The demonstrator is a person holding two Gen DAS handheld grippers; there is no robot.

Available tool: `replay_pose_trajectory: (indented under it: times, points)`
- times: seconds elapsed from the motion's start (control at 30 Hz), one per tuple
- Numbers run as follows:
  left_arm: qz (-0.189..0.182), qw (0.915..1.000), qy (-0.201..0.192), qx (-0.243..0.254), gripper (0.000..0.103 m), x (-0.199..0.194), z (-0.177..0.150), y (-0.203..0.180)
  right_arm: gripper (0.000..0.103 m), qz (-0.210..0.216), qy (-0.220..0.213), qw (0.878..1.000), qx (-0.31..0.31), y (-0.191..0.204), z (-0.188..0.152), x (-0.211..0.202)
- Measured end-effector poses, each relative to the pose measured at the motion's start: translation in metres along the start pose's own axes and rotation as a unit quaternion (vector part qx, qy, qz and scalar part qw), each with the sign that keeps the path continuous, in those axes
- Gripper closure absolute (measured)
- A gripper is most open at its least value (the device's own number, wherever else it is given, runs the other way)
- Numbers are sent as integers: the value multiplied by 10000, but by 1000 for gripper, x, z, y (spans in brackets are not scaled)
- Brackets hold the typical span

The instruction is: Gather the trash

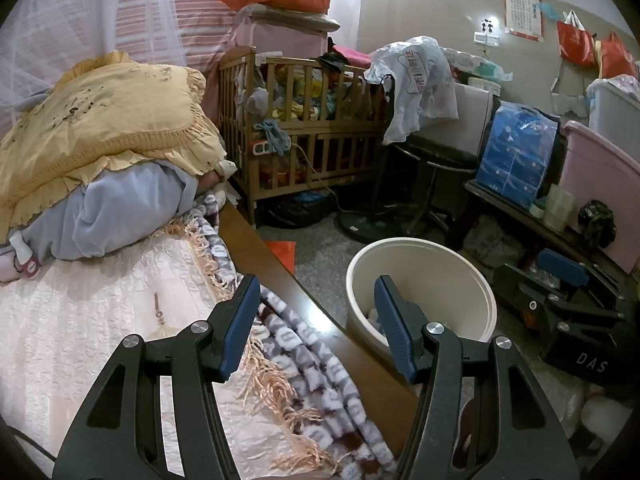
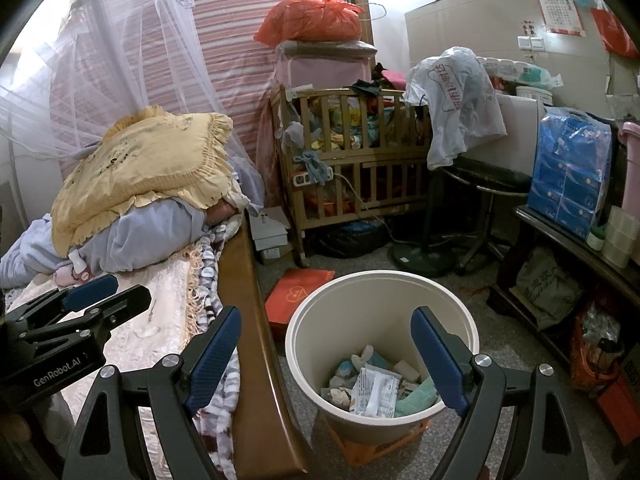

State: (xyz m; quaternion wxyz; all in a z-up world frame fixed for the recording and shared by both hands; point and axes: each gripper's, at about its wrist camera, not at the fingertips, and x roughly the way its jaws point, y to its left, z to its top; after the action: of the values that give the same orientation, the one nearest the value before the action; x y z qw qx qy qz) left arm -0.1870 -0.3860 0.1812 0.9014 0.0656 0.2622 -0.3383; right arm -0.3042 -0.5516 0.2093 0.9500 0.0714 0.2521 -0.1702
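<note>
Bin below open right tool

home bedroom | bed | wooden crib | mosquito net

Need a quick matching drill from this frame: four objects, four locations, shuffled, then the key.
Things:
1. Frilled yellow pillow
2. Flat red box
3. Tied red plastic bag
4. White printed wrapper

Places:
A. inside the cream round bin
B. on the floor between bed and bin
C. on the pale blue bedding on the bed
D. atop the pink cabinet behind the wooden crib

Pairs: 1-C, 2-B, 3-D, 4-A
</note>
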Motion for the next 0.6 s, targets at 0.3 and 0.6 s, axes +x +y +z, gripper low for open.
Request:
replay_pose_trajectory:
  times: [0.3, 0.6]
  points:
    - [-1, 10000, -1, -10, 45, 0, 0, 1, 18, -3, 2, 10000, -2, 0, 1, 0]
    - [-7, 10000, 0, -16, 45, 0, 1, 1, 18, -8, 20, 10000, 4, 1, 0, 0]
